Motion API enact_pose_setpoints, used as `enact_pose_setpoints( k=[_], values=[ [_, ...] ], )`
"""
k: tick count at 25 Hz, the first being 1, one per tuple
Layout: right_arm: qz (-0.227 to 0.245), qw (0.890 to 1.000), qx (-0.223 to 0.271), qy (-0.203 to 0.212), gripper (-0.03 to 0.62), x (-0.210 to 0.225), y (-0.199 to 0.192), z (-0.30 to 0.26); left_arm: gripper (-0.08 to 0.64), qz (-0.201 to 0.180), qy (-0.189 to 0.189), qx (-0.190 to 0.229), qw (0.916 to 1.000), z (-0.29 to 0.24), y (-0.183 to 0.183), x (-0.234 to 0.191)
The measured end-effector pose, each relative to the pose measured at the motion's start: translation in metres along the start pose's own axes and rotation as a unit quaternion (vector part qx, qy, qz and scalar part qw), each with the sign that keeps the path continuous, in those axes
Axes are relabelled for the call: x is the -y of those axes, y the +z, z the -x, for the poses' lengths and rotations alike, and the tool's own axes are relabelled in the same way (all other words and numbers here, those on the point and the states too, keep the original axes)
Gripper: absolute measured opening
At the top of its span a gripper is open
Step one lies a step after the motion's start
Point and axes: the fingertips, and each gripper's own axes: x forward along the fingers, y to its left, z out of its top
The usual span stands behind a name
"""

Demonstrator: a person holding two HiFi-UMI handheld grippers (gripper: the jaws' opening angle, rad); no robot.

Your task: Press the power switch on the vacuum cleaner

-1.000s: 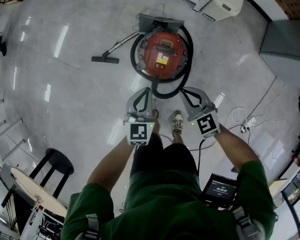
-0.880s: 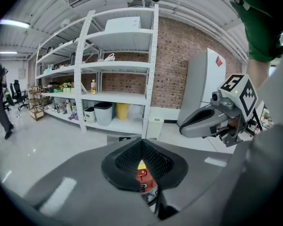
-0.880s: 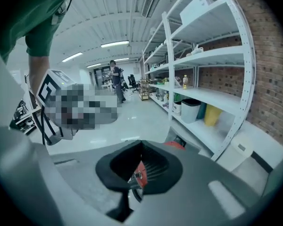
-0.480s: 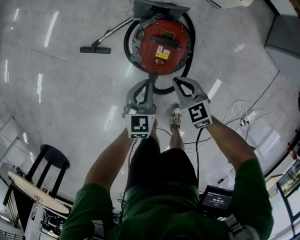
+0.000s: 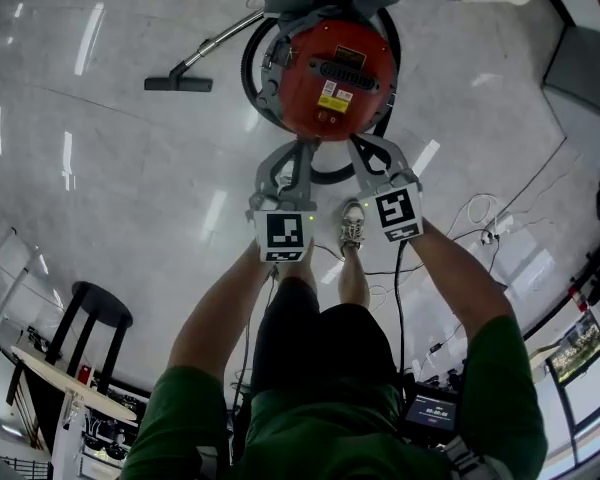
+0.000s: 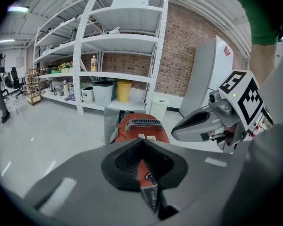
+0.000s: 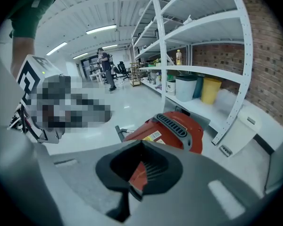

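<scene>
1. Risk of a wrong press. We cannot pick out the power switch on the vacuum cleaner (image 5: 335,78) from any view. Its red top shows a dark grille and some labels close together, so a blunt tip could land on the wrong feature.
2. The canister sits on smooth, shiny floor. We judge that a push coming in at an angle rather than straight down may shove it away instead of working the switch.
3. The black hose (image 5: 252,73) loops round the body, and part of it lies on the near side, between the canister and the person's shoe (image 5: 352,226). A low approach could catch it.
4. Left gripper (image 5: 298,148): jaws closed tip to tip, nothing between them. Only the red body shows through the padded opening behind the tips. It is not touching the vacuum.
5. Right gripper (image 5: 358,143): the same, jaws brought together and empty, short of the canister with no contact.
6. The vacuum cleaner stands on the floor just ahead of both grippers. Its wand and floor nozzle (image 5: 178,84) lie off to the left.
7. Both grippers sit side by side. We judge that either closed tip could do the pressing, and that the spare one might bump the hose.
</scene>
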Motion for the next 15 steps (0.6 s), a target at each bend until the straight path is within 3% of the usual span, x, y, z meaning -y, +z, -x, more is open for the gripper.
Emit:
enact_pose_setpoints(
  k=[15],
  values=[
    [-0.032,0.999,-0.020,-0.008,0.002,0.009,-0.031,-0.045,0.006,-0.006,-0.017,-0.014,0.9998,-0.044,-0.027,-0.007]
  ],
)
